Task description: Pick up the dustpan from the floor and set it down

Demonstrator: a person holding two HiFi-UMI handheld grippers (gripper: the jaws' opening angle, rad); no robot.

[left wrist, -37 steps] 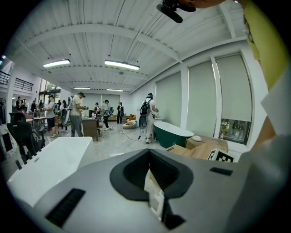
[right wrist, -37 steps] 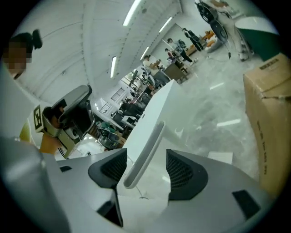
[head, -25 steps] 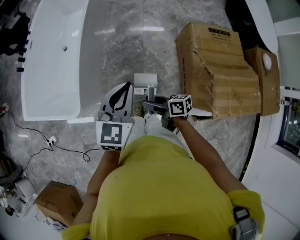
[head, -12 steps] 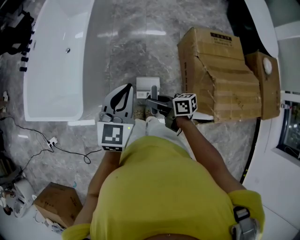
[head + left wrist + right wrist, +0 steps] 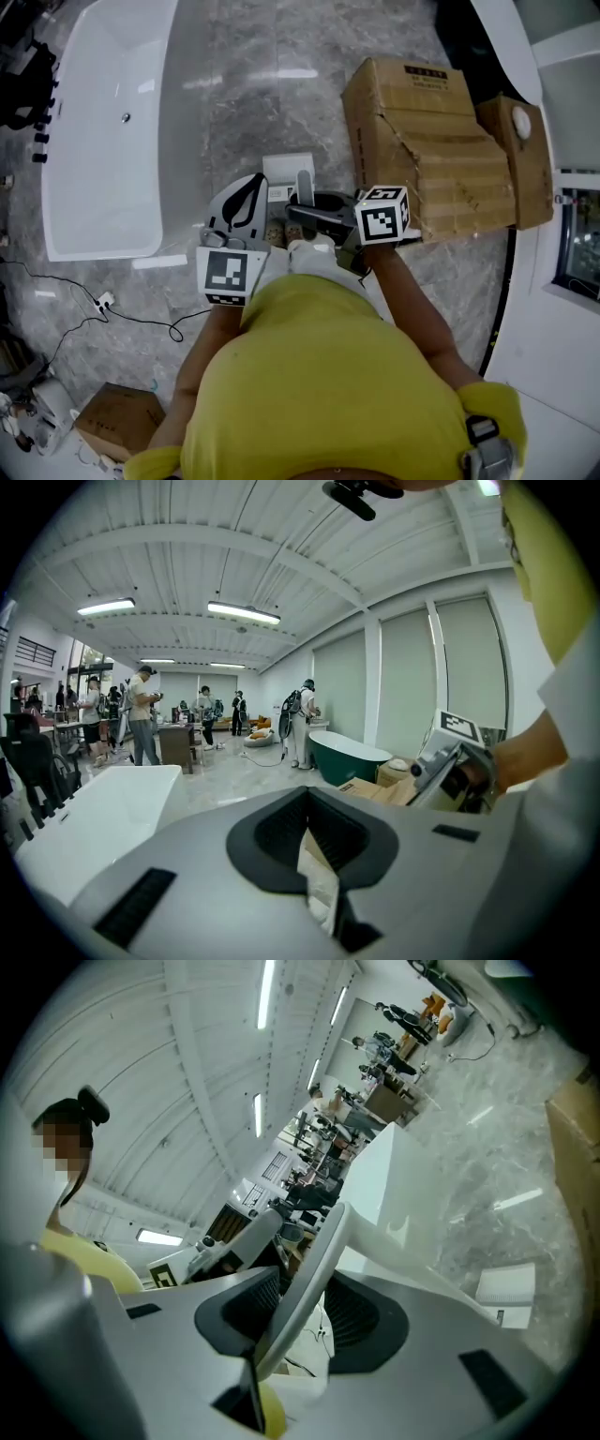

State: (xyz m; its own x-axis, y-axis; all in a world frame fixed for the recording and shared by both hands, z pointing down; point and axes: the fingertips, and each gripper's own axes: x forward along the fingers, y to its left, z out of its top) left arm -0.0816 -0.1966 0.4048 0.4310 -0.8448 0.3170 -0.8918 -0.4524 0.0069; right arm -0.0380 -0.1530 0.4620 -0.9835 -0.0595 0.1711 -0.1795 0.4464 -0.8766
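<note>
The white dustpan [image 5: 286, 172] shows in the head view over the grey marble floor, just ahead of my knees. My right gripper [image 5: 298, 210] reaches in from the right and is shut on its slim white handle [image 5: 309, 1279]. In the right gripper view the handle runs up between the dark pads, and the pan [image 5: 506, 1286] shows far below. These jaws have just been opening slightly, with the handle still between them. My left gripper [image 5: 255, 178] is held beside it on the left, its jaws [image 5: 314, 808] together with nothing held.
A white bathtub [image 5: 103, 141] fills the left of the floor. Torn cardboard boxes [image 5: 422, 141] stand close on the right. A small box [image 5: 117, 422] and a cable [image 5: 141, 305] lie at lower left. People [image 5: 141, 714] and a green tub [image 5: 342, 758] are far off.
My right gripper has come up toward the camera with the handle in it, its marker cube looking larger and further right. The left gripper has stayed where it was.
</note>
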